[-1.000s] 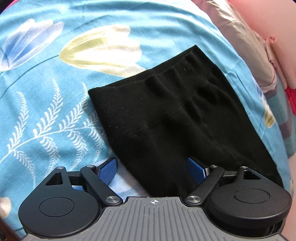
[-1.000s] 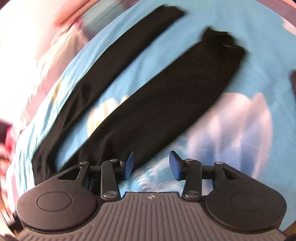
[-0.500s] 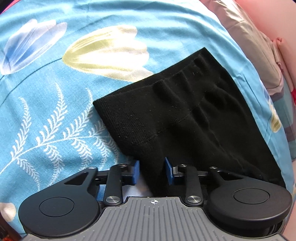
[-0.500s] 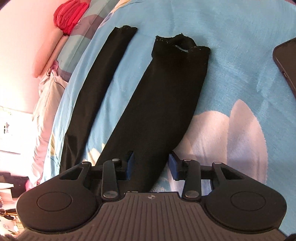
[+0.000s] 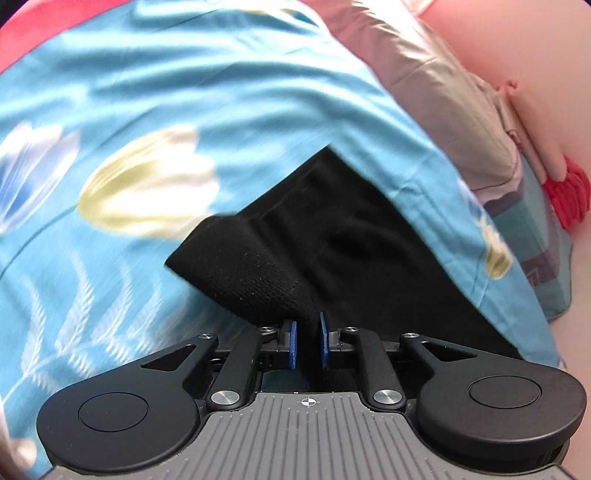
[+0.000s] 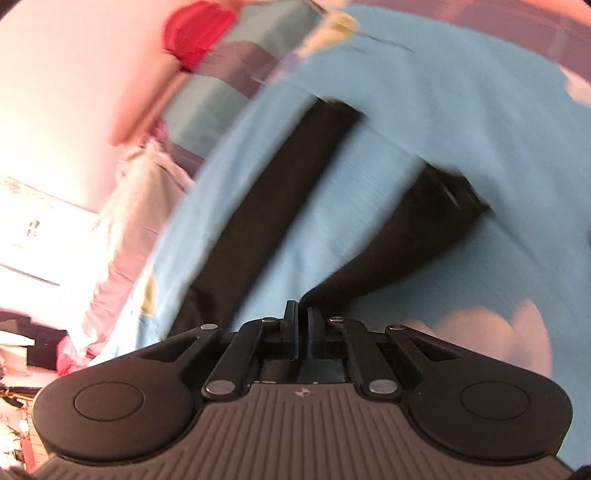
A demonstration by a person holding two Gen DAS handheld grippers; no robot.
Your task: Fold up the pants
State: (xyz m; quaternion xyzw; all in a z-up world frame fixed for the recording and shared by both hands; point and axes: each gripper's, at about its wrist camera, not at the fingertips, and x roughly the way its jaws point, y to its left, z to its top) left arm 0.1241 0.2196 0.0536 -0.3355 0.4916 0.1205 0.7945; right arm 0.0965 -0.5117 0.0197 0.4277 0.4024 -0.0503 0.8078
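Black knit pants [image 5: 332, 240] lie on a blue flowered bedsheet [image 5: 147, 110]. My left gripper [image 5: 306, 334] is shut on the pants' near waistband side, which is lifted and bunched at the blue pads. In the right wrist view, two black legs run away from me: a far one [image 6: 273, 206] lying flat and a near one [image 6: 413, 236]. My right gripper [image 6: 302, 323] is shut on the near leg and lifts it off the sheet. The right view is blurred by motion.
A grey-pink pillow [image 5: 436, 96] and a red tasselled thing [image 5: 565, 192] lie at the bed's far right edge. In the right wrist view the same red thing [image 6: 195, 33] and a pink wall show at the left, with room clutter low left.
Both grippers went from open around the fabric to shut on it. Both have lifted their hold, and the pants' near side is rising toward the far leg.
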